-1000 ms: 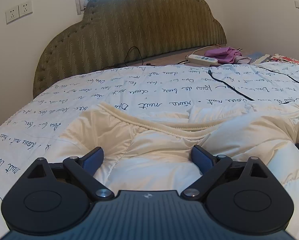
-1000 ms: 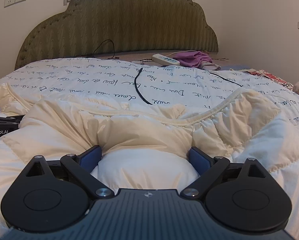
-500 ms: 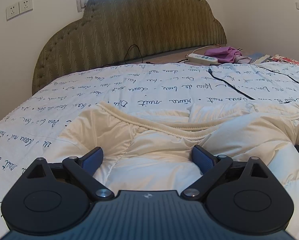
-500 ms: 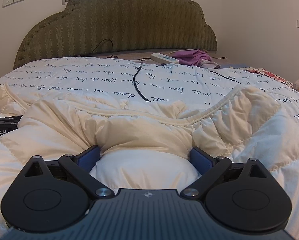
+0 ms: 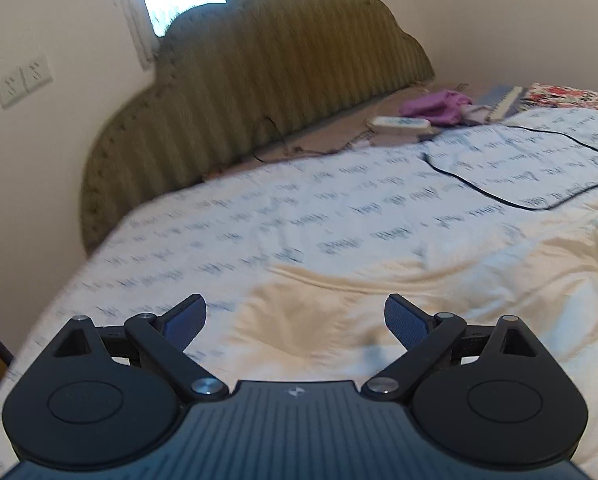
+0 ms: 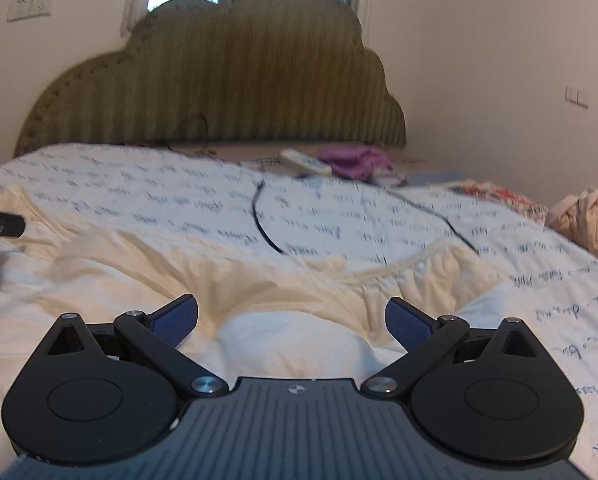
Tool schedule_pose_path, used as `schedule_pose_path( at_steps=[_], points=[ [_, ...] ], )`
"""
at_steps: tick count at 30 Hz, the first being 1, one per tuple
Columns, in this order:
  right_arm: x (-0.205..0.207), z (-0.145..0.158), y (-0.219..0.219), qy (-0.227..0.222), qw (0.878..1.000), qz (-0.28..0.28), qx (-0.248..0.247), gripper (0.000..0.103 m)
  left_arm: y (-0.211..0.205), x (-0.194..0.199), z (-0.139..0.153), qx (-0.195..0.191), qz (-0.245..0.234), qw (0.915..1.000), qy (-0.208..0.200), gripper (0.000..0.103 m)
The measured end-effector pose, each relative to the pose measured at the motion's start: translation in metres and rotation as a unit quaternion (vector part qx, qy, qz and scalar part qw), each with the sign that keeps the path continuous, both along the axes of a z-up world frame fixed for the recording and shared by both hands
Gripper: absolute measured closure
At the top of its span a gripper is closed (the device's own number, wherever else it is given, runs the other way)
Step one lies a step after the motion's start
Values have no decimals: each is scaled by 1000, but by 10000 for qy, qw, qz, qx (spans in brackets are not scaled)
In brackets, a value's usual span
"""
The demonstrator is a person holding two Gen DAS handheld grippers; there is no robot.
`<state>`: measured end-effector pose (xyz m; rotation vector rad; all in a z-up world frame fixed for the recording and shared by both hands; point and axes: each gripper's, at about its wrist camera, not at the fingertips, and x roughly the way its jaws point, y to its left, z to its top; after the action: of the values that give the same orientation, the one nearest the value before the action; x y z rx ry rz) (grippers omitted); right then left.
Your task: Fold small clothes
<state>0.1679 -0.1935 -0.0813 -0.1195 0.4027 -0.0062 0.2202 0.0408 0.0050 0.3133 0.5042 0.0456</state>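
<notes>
each hand-held gripper, left [image 5: 295,322] and right [image 6: 291,320], is built of matte black round-lobed plates, silver screws, a ribbed grey body marked with a small logo, and blue-padded fingers [image 5: 405,322].

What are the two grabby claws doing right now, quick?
Left gripper: open, holding nothing, above the cream garment.
Right gripper: open, holding nothing, over the same garment.
</notes>
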Motion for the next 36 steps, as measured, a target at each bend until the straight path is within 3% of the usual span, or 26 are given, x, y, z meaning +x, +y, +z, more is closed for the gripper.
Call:
schedule_pose_path(
  at_steps=[4,7,10,12,15,18,19,23,24,26,28,29,30,31,32,34,36],
  points=[
    [-33,17,31,-247,9976,628,-137,2,39,13,4,-221,86,9996,128,5],
    [-58,21,64,-354,9913,1163,-500,1,72,24,-4,-814,-3,9951,564,5],
    [-84,22,103,-319,9787,1848,-834,1,101,32,-17,-1641,-124,9807,1056,5],
    [-99,18,126,-237,9682,2282,-996,1,118,39,-26,-2236,-173,9656,1318,5],
    [-122,7,165,-118,9495,2789,-1433,1,137,50,-39,-3018,-291,9386,1648,5],
    [-136,-12,197,-165,9339,2906,-2075,1,147,63,-49,-3670,-450,9068,2025,5],
    [-138,-18,207,-166,9302,2872,-2281,1,146,66,-50,-3732,-434,9025,2105,5],
    [-138,-31,231,-240,9251,2735,-2624,1,137,72,-49,-3535,-505,9090,2151,6],
    [-137,-32,237,-281,9253,2682,-2667,2,138,74,-49,-3560,-516,9083,2136,10],
    [-132,-33,246,-324,9261,2656,-2660,9,138,78,-51,-3753,-545,8983,2219,36],
    [-126,-35,255,-232,9252,2739,-2615,32,141,83,-55,-4167,-549,8756,2383,53],
    [-123,-36,259,-175,9254,2782,-2567,38,143,85,-57,-4346,-530,8652,2443,62],
    [-121,-37,263,-129,9248,2827,-2544,48,144,86,-59,-4464,-504,8587,2465,66],
    [-119,-38,266,-119,9236,2842,-2572,57,145,86,-60,-4530,-478,8556,2459,73],
    [-120,-40,268,-139,9220,2831,-2640,59,146,84,-60,-4594,-443,8534,2424,78],
    [-123,-41,271,-214,9191,2828,-2734,73,149,78,-58,-4692,-392,8509,2330,84],
    [-127,-39,265,-224,9203,2874,-2645,79,154,69,-54,-4803,-318,8474,2239,87]
  ],
)
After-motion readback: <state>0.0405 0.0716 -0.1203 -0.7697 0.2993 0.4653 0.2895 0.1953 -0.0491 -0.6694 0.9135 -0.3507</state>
